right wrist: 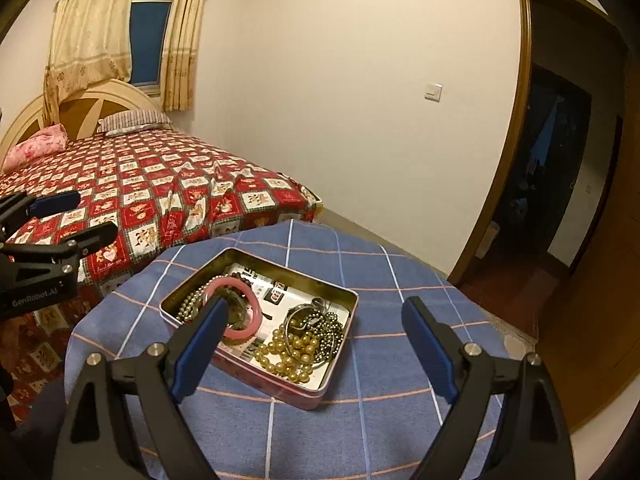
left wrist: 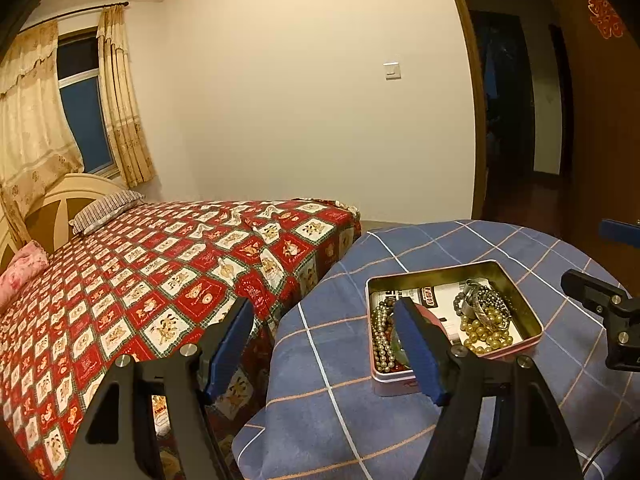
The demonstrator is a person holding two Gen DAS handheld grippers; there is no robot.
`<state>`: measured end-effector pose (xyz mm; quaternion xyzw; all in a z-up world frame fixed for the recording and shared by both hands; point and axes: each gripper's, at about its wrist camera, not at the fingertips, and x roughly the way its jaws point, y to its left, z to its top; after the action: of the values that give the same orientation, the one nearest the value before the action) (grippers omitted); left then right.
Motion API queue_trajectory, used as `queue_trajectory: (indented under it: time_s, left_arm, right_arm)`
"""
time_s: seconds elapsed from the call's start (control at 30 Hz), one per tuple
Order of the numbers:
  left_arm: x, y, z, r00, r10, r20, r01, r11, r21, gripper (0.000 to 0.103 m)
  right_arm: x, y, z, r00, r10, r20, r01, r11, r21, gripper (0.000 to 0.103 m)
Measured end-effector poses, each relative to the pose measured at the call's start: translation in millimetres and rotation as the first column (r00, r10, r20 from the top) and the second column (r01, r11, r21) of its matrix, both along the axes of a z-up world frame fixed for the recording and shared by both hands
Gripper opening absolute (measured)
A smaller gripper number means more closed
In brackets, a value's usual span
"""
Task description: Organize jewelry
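Observation:
An open pink metal tin (right wrist: 320, 390) sits on a round table with a blue checked cloth (right wrist: 380, 280). It holds a pink bangle (right wrist: 256, 312), a gold pearl strand (right wrist: 288, 354), a dark bead chain (right wrist: 332, 334) and a grey bead strand (right wrist: 188, 304). The tin also shows in the left wrist view (left wrist: 390, 386). My right gripper (right wrist: 316, 312) is open and empty, just above the tin's near side. My left gripper (left wrist: 324, 312) is open and empty, above the table's left edge, left of the tin. Its right finger (left wrist: 420, 352) hides part of the tin.
A bed with a red patterned cover (right wrist: 140, 184) stands left of the table, close to its edge. A doorway (right wrist: 560, 184) opens at the right. A white wall with a light switch (right wrist: 433, 92) lies behind.

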<state>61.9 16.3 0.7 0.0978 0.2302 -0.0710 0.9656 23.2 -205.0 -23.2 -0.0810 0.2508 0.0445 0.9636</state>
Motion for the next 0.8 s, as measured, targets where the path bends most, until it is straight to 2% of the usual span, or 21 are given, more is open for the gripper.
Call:
queue_trajectory:
  time_s: [0.8]
  left_arm:
    - [-2.0, 0.7, -2.3, 1.000, 0.007, -0.008, -0.007, 1.000, 0.006, 0.073]
  right_arm:
    - [-5.3, 5.8, -4.2, 1.000, 0.025, -0.010, -0.025, 1.000, 0.001, 0.091]
